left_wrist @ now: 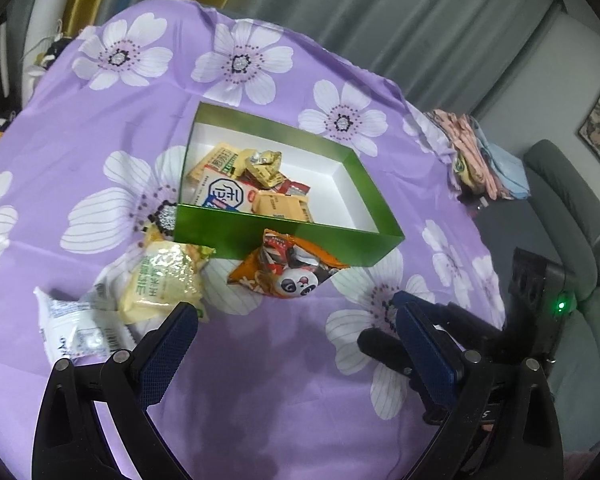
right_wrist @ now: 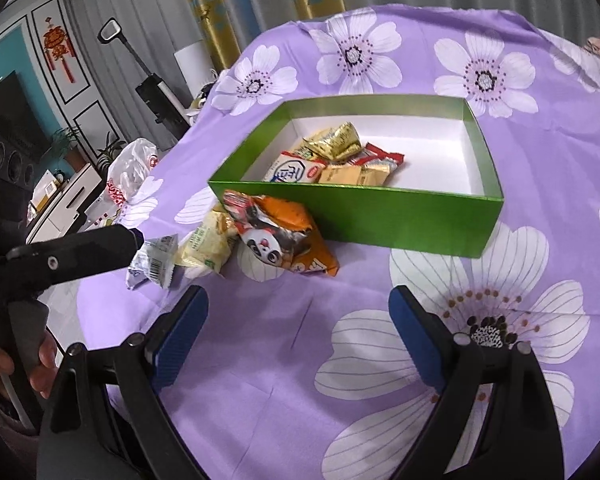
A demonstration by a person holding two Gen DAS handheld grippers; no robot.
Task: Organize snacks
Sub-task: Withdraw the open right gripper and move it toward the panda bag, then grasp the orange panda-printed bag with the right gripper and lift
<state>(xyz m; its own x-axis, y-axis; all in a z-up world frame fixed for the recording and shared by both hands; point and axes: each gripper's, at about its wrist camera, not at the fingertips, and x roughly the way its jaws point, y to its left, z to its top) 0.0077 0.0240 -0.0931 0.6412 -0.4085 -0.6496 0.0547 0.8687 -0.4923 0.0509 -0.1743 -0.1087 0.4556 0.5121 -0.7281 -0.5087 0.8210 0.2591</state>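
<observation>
A green box (left_wrist: 292,240) (right_wrist: 380,220) with a white inside holds several snack packets (left_wrist: 244,184) (right_wrist: 332,164). Outside it, leaning on its near wall, lies an orange panda packet (left_wrist: 288,268) (right_wrist: 284,240). To its left are a pale yellow packet (left_wrist: 164,280) (right_wrist: 208,248) and a white packet (left_wrist: 80,328) (right_wrist: 156,260). My left gripper (left_wrist: 296,316) hovers open just short of the panda packet, nothing between its blue pads. My right gripper (right_wrist: 298,308) is open too, empty, near the same packet. The left gripper's finger (right_wrist: 76,256) shows at the left of the right wrist view.
A purple flowered cloth (left_wrist: 280,380) (right_wrist: 280,380) covers the table. Folded clothes (left_wrist: 480,160) lie at the table's far right edge. A plastic bag (right_wrist: 132,172) sits at the left edge. A grey sofa (left_wrist: 568,200) stands beyond. A hand (right_wrist: 16,360) grips the left handle.
</observation>
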